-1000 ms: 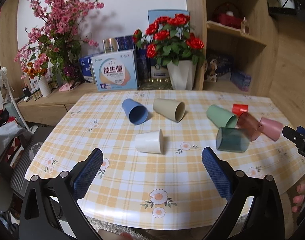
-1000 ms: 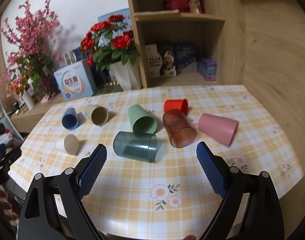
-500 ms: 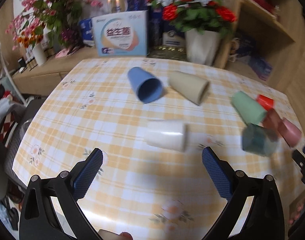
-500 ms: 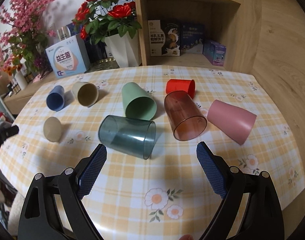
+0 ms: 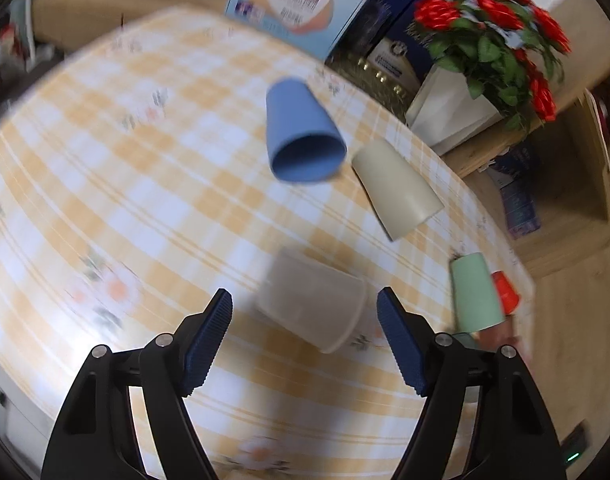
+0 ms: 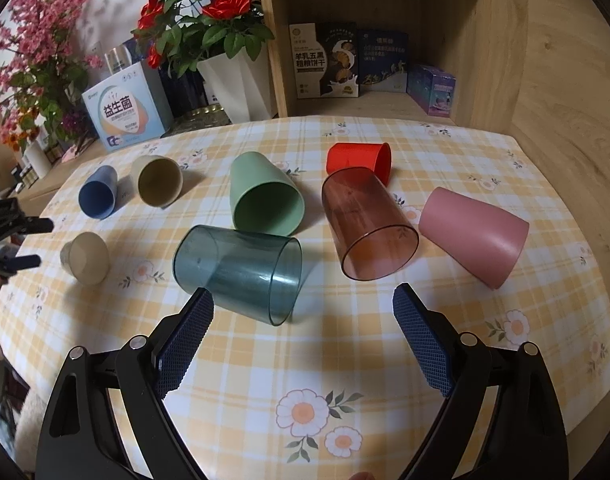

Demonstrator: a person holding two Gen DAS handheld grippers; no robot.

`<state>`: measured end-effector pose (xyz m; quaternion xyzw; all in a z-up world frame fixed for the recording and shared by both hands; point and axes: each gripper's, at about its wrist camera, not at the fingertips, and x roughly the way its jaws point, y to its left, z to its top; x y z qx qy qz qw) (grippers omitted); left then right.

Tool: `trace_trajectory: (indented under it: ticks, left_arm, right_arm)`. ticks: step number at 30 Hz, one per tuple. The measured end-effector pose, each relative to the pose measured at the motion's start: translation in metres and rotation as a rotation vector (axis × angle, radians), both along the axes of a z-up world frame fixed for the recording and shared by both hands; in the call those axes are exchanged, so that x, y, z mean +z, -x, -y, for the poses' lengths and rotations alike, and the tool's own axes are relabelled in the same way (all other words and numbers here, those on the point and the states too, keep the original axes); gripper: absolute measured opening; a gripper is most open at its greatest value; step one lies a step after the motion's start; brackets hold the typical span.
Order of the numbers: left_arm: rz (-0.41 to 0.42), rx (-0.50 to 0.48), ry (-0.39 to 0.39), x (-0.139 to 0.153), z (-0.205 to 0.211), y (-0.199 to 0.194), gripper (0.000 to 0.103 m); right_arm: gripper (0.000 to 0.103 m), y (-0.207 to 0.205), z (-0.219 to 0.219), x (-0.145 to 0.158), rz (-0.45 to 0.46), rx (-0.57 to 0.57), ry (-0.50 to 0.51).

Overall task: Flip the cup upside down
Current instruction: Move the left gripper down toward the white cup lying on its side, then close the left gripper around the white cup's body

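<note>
Several cups lie on their sides on the checked tablecloth (image 6: 345, 360). My left gripper (image 5: 303, 312) is open, and a white cup (image 5: 313, 306) lies just ahead between its fingertips; the view is blurred. That cup also shows in the right wrist view (image 6: 85, 258), with the left gripper (image 6: 13, 244) beside it. My right gripper (image 6: 303, 312) is open, low over the table, with a clear teal cup (image 6: 241, 270) just ahead of its left finger and a clear brown cup (image 6: 365, 224) ahead to the right.
A blue cup (image 5: 301, 136), beige cup (image 5: 397, 190), green cup (image 6: 265, 200), red cup (image 6: 359, 160) and pink cup (image 6: 475, 234) also lie on the table. A white vase of red roses (image 6: 237, 84), boxes and a wooden shelf (image 6: 385, 40) stand behind.
My left gripper has moved forward and down, tilting, so the white cup now sits between its fingertips. My right gripper has moved closer to the teal cup. No cup has moved.
</note>
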<state>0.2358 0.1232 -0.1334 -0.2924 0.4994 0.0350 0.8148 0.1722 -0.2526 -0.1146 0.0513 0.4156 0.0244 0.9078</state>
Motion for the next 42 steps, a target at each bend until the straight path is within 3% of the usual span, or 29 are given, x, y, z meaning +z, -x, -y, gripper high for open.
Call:
trace_trajectory:
  ticks: [5, 7, 12, 18, 22, 27, 30, 32, 35, 39, 42]
  left_arm:
    - [-0.062, 0.146, 0.258, -0.027, -0.007, -0.007, 0.07]
    - [-0.08, 0.196, 0.31, -0.033, -0.008, -0.009, 0.07]
    - [-0.139, 0.315, 0.354, -0.053, -0.014, -0.012, 0.071]
    - [-0.154, 0.374, 0.347, -0.065, -0.02, -0.024, 0.075]
    - [-0.16, 0.33, 0.334, -0.064, -0.012, -0.031, 0.075]
    - [-0.149, 0.253, 0.251, -0.061, -0.002, -0.037, 0.075]
    - [-0.141, 0.243, 0.235, -0.061, -0.003, -0.039, 0.071]
    - [-0.134, 0.226, 0.23, -0.06, -0.003, -0.041, 0.061]
    - [-0.118, 0.169, 0.205, -0.054, 0.0, -0.036, 0.057]
    - [-0.117, 0.019, 0.096, -0.05, 0.014, -0.024, 0.056]
    - [-0.125, -0.048, 0.09, -0.056, 0.019, -0.016, 0.056]
  right_arm:
    - [0.088, 0.0, 0.002, -0.004, -0.006, -0.008, -0.007]
    - [0.088, 0.0, 0.002, -0.005, -0.009, -0.004, -0.006]
    - [0.088, 0.001, 0.003, -0.008, -0.017, -0.001, -0.003]
    - [0.088, 0.0, 0.006, -0.011, -0.027, -0.015, 0.003]
    - [0.088, -0.001, 0.007, -0.011, -0.032, -0.021, 0.002]
    - [0.088, -0.001, 0.007, -0.012, -0.034, -0.02, -0.005]
    - [0.088, -0.001, 0.005, -0.013, -0.04, -0.011, -0.007]
    - [0.088, 0.0, 0.005, -0.013, -0.041, -0.012, -0.012]
    - [0.088, 0.002, 0.008, -0.011, -0.034, -0.019, -0.02]
    - [0.088, 0.003, 0.015, -0.009, -0.024, -0.041, -0.028]
    - [0.088, 0.001, 0.017, -0.011, -0.035, -0.053, -0.037]
